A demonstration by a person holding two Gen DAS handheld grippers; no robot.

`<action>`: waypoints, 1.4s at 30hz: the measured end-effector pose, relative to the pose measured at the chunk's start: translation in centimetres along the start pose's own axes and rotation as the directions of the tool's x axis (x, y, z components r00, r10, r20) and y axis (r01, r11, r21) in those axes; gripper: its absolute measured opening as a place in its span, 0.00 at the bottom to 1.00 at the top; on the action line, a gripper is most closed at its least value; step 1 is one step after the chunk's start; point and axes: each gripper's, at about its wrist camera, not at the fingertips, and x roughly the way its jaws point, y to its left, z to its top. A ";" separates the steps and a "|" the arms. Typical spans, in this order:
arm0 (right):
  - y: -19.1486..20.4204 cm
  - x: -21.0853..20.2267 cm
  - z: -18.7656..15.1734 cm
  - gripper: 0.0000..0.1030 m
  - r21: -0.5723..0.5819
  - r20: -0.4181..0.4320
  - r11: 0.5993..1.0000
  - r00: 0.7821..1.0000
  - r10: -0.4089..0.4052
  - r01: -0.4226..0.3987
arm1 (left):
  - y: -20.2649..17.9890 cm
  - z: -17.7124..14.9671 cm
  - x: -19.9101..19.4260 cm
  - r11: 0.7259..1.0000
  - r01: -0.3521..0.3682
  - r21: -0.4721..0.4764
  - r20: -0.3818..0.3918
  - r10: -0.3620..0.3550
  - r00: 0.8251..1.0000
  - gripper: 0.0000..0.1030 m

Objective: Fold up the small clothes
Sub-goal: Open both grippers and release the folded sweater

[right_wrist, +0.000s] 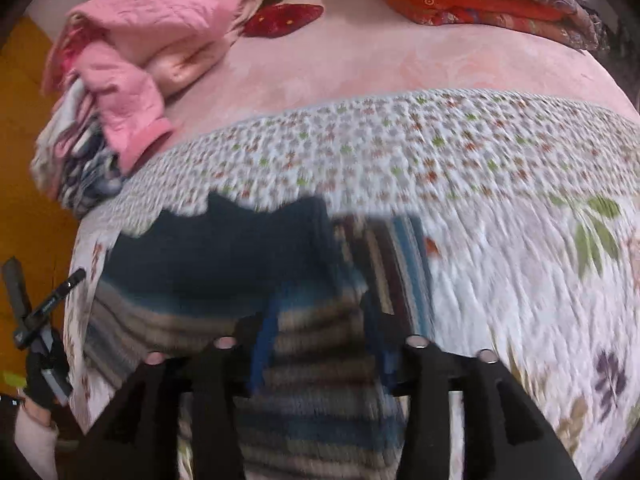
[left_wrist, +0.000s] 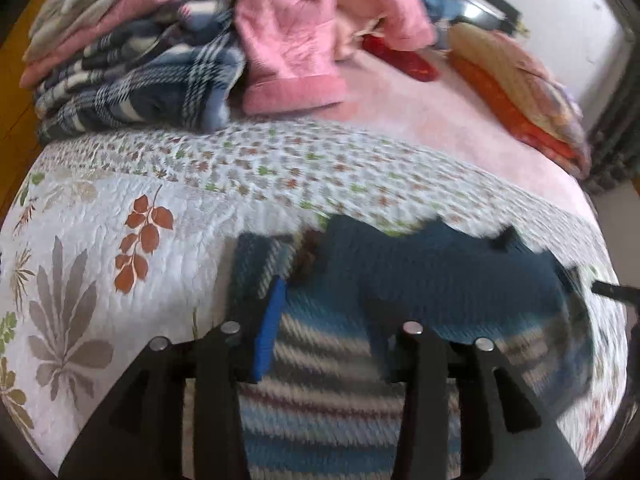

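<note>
We had a striped knit garment [left_wrist: 320, 360] lying on the white leaf-printed quilt [left_wrist: 100, 240] of the bed, its dark teal upper part [left_wrist: 440, 272] spread towards the far side and its blue, grey and cream stripes running towards us. Our left gripper [left_wrist: 324, 344] sat low over the stripes with its jaws spread wide apart, one blue-padded finger [left_wrist: 272, 332] showing clearly; nothing lay pinched between them. Our right gripper [right_wrist: 320, 344] hung over the same garment [right_wrist: 304, 380], jaws likewise apart, though motion blur kept us from telling whether its fingers touched the knit. In the right wrist view the left gripper [right_wrist: 40, 312] appeared at the quilt's left edge, held in a dark-gloved hand [right_wrist: 44, 380]. Beyond the quilt lay a pink sheet [right_wrist: 400, 60], a pile of pink and plaid clothes [left_wrist: 140, 60] and folded orange bedding [right_wrist: 480, 0].
</note>
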 end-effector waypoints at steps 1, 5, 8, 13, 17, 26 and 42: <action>-0.3 -0.5 -1.3 0.58 -0.009 -0.012 1.000 1.000 -0.007 0.007 | -0.6 -1.1 -0.9 0.999 0.018 0.033 -0.006 -0.018 1.000 0.47; -2.4 -0.8 -5.9 0.58 -0.007 -0.085 1.000 0.996 -0.005 0.005 | -2.4 -4.7 -2.3 0.992 0.062 0.109 -0.046 -0.057 0.997 0.54; -3.2 0.3 -8.7 0.44 -0.012 -0.149 1.000 0.989 0.003 -0.005 | -3.2 -7.2 -2.0 0.989 0.101 0.109 -0.094 -0.091 0.991 0.54; -3.7 0.8 -10.3 0.14 0.027 -0.159 1.000 0.987 0.013 -0.008 | -3.4 -9.9 0.6 0.993 0.090 0.077 -0.172 -0.075 0.982 0.54; -4.6 1.3 -10.8 0.14 0.060 -0.180 0.998 0.983 0.022 -0.011 | -2.7 -10.7 1.6 0.996 0.080 0.043 -0.177 -0.071 0.982 0.54; -5.3 -1.5 -9.7 0.68 0.100 -0.101 0.992 0.991 0.082 -0.072 | -4.2 -8.5 0.1 0.994 0.108 0.020 -0.155 -0.104 0.982 0.59; -7.9 4.1 -6.6 0.75 0.223 -0.114 0.961 0.975 0.193 -0.164 | -7.5 -6.5 4.7 0.991 0.132 0.004 -0.179 -0.129 0.975 0.68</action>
